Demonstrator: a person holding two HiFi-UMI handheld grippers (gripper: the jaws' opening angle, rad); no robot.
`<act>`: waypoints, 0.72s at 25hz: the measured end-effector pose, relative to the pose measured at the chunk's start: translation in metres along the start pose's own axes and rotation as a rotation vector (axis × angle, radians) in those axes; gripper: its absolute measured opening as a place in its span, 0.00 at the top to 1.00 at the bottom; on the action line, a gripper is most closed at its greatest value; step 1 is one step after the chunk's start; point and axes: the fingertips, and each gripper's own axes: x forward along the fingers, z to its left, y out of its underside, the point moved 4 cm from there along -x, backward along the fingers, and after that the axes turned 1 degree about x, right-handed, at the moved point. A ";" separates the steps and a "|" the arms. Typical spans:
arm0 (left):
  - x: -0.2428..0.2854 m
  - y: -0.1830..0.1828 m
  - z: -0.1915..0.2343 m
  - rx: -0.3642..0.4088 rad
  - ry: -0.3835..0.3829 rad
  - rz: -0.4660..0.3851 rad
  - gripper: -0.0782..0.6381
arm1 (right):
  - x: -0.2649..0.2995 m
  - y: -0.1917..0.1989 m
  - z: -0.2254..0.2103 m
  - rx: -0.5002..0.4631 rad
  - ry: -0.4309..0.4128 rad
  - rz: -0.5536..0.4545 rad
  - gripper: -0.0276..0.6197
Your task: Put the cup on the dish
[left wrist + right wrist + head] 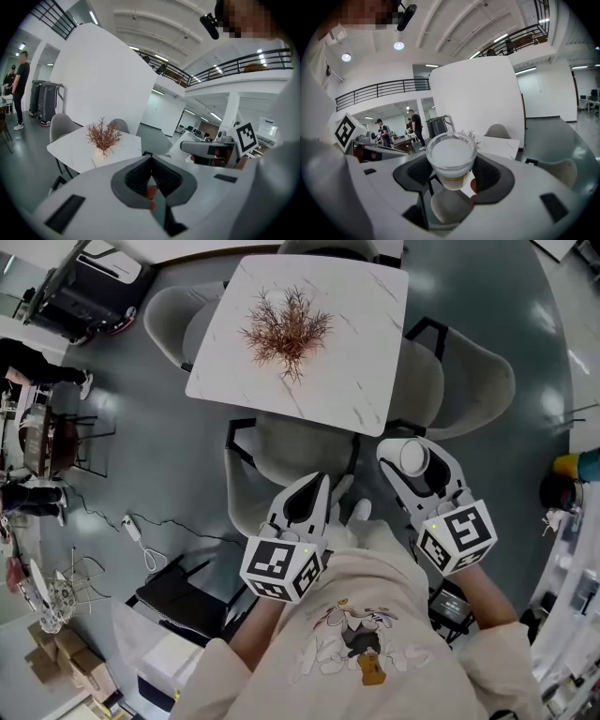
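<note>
A small translucent white cup [451, 158] sits upright between the jaws of my right gripper [452, 172], which is shut on it. From the head view the cup [413, 457] shows from above in the right gripper [412, 463], held over a chair in front of the table. My left gripper [322, 486] is beside it, a little lower and to the left. Its jaws are shut with nothing between them, as the left gripper view [151, 165] shows. No dish appears in any view.
A white marble table [356, 324] carries a dried reddish plant [286, 329]. Grey chairs stand around it: one near me [291, 451], one right [469, 381], one left [173, 315]. People stand far off [18, 89]. Cables and boxes lie on the floor at left [141, 540].
</note>
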 end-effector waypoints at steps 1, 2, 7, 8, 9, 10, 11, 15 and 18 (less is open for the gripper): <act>0.002 -0.002 0.004 0.000 0.002 -0.001 0.89 | 0.005 -0.001 0.002 -0.003 -0.005 -0.001 0.55; 0.005 -0.003 0.008 0.000 0.006 -0.001 0.89 | 0.009 -0.002 0.003 -0.005 -0.006 -0.002 0.55; 0.017 -0.020 0.025 0.014 0.037 0.000 0.89 | 0.027 -0.010 0.005 -0.007 0.012 0.001 0.55; 0.019 -0.023 0.029 0.017 0.041 0.001 0.89 | 0.032 -0.012 0.004 -0.006 0.017 0.001 0.55; 0.022 -0.026 0.033 0.019 0.045 0.003 0.89 | 0.036 -0.013 0.003 -0.003 0.023 0.001 0.55; 0.025 -0.028 0.036 0.020 0.049 0.006 0.89 | 0.040 -0.013 0.002 0.002 0.028 0.001 0.55; 0.027 -0.031 0.040 0.021 0.054 0.009 0.89 | 0.044 -0.013 0.001 0.008 0.032 -0.001 0.55; 0.037 -0.041 0.055 0.025 0.062 0.018 0.89 | 0.060 -0.023 0.002 0.008 0.042 -0.001 0.55; 0.044 -0.049 0.068 0.028 0.062 0.014 0.89 | 0.076 -0.028 0.002 0.003 0.043 0.006 0.55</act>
